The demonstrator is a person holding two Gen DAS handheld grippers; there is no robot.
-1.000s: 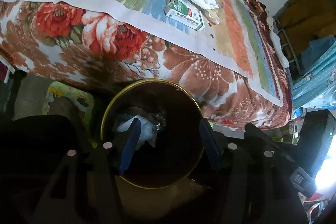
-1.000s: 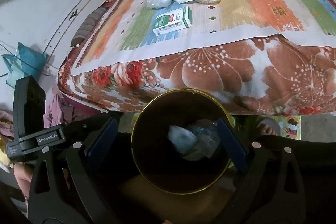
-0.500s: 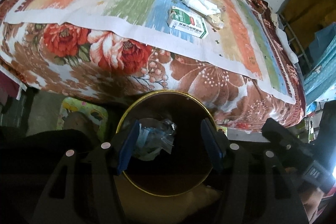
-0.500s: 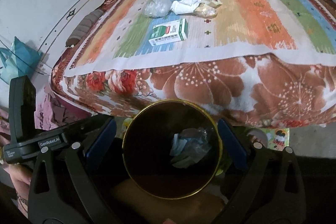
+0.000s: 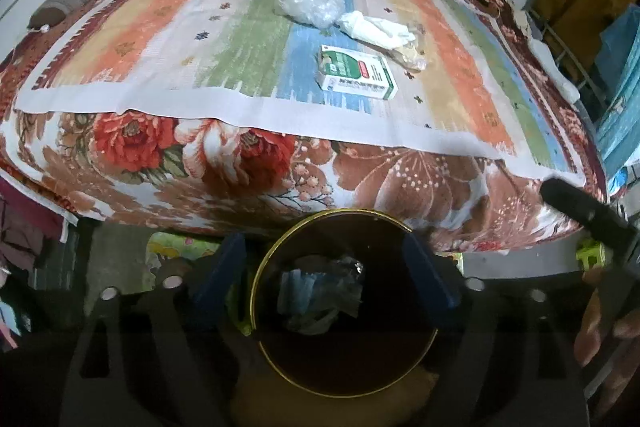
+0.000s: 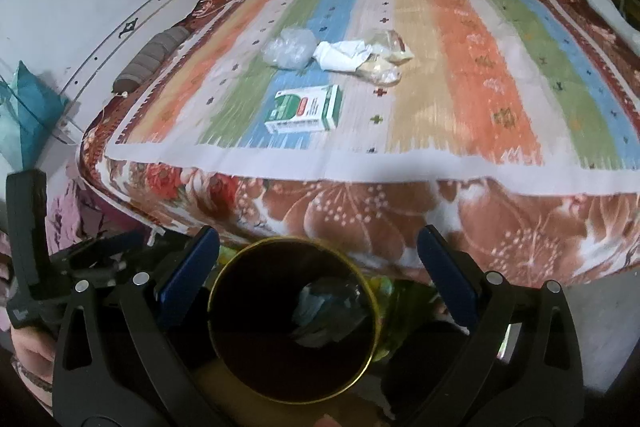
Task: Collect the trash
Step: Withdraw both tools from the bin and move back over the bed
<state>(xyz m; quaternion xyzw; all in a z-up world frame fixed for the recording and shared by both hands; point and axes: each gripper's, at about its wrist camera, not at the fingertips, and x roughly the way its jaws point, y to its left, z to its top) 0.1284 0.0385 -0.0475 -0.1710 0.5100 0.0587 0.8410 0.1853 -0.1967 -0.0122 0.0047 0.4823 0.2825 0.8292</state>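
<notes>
Evidently both grippers are empty, left gripper (image 5: 324, 277) opening, right gripper (image 6: 316, 275) wide; the green carton (image 5: 357, 71), frame centre on the bed (image 5: 120, 67), looks light, crushable; grip its long sides.

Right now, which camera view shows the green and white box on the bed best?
The left wrist view: the green and white box is sharp there, its top face and red label visible. The right wrist view shows the same box from another side, but blurred.

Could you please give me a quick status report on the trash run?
Left gripper opening, empty; right gripper open, empty. Wrappers in bin. Box, bag, tissue on bed. Nothing blocking.
</notes>
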